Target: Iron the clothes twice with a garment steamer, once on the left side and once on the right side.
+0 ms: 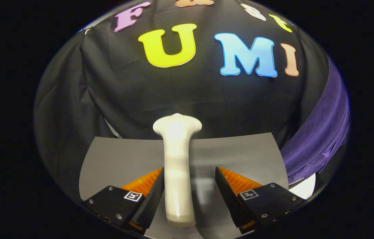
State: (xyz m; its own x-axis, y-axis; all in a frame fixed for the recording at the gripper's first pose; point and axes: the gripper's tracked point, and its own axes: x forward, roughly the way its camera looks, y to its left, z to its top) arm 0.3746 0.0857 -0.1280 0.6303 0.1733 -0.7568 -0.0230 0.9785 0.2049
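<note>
A white garment steamer [177, 149] lies on the grey table [120, 159], its handle pointing back toward me and its wider head facing the black cloth wall. My gripper [190, 172] is open with the handle between its fingers. The left finger [153, 192] is against the handle or very near it. A clear gap separates the right finger [226, 189] from the handle. A purple ribbed garment [323, 132] hangs at the right, beyond the right finger and off the table's right edge.
The black cloth wall [190, 96] stands close behind the table's far edge. A white rounded object [305, 187] peeks out below the purple garment near the right finger. Bare grey tabletop lies on both sides of the steamer.
</note>
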